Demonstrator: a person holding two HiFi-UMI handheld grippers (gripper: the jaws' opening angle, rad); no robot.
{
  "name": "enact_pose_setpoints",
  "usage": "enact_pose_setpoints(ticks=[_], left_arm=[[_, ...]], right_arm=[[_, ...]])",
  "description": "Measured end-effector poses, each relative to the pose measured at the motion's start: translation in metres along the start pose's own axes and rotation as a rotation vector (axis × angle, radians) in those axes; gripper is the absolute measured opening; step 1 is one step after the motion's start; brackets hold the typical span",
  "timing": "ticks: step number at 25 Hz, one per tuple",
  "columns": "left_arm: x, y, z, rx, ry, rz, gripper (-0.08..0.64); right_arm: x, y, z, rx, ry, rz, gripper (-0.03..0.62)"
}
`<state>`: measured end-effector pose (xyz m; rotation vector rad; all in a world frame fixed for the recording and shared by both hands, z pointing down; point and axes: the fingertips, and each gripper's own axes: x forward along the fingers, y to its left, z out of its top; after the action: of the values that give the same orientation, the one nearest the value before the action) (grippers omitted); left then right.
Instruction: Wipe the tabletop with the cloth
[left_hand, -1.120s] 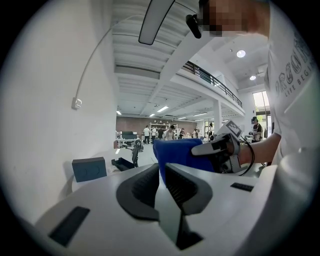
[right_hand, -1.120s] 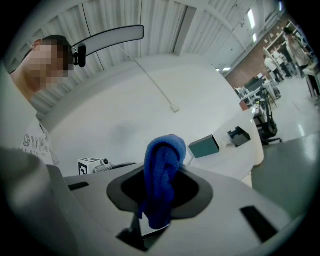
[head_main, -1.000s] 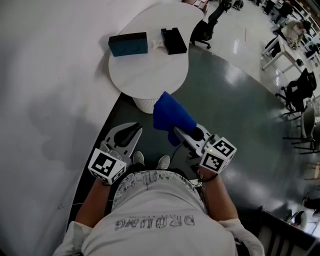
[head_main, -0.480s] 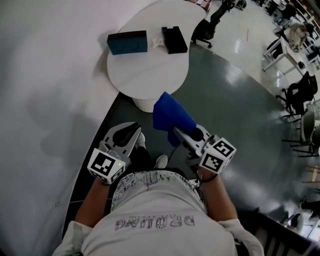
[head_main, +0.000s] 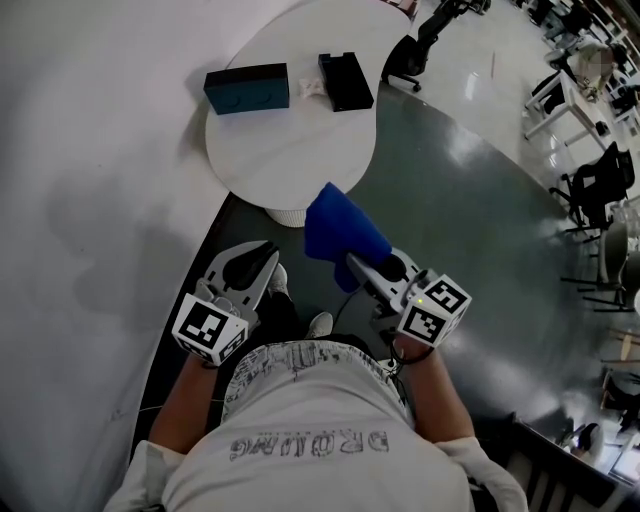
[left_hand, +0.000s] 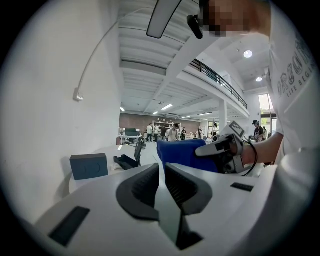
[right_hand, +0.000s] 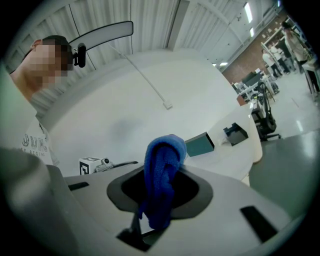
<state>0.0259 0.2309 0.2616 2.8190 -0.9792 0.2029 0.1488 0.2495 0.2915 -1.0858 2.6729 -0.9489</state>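
The blue cloth (head_main: 340, 232) hangs bunched from my right gripper (head_main: 352, 262), which is shut on it at waist height, short of the table. In the right gripper view the cloth (right_hand: 162, 175) fills the gap between the jaws of the right gripper (right_hand: 159, 187). My left gripper (head_main: 270, 254) is shut with nothing in it, level with the right one; its jaws meet in the left gripper view (left_hand: 162, 172). The round white table (head_main: 300, 150) stands ahead, its top apart from both grippers.
On the table's far side sit a teal box (head_main: 246, 88), a black box (head_main: 346, 80) and a small white object (head_main: 310, 88). A white wall runs along the left. A black office chair (head_main: 405, 60) stands behind the table, with more desks and chairs (head_main: 600, 180) at the right.
The person's left foot has stepped forward toward the table and the view has shifted slightly. Both grippers keep their pose, the right one holding the cloth throughout.
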Motion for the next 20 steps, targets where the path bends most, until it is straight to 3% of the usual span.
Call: enact_pose_setpoints(ticks=[7,12,20], left_arm=[[0.015,0.024,0.002,-0.013,0.007,-0.003,0.054],[0.041,0.076,0.002,-0.028,0.018,-0.014,0.054],[0.042,0.129,0.006,-0.045,0.017,-0.035,0.054]], right_arm=[[0.019,-0.016,0.008,0.014,0.014,-0.012,0.107],[0.064,-0.044,0.028,0.021,0.021,-0.030,0.107],[0.112,-0.048,0.035,0.038,0.037,-0.059,0.107]])
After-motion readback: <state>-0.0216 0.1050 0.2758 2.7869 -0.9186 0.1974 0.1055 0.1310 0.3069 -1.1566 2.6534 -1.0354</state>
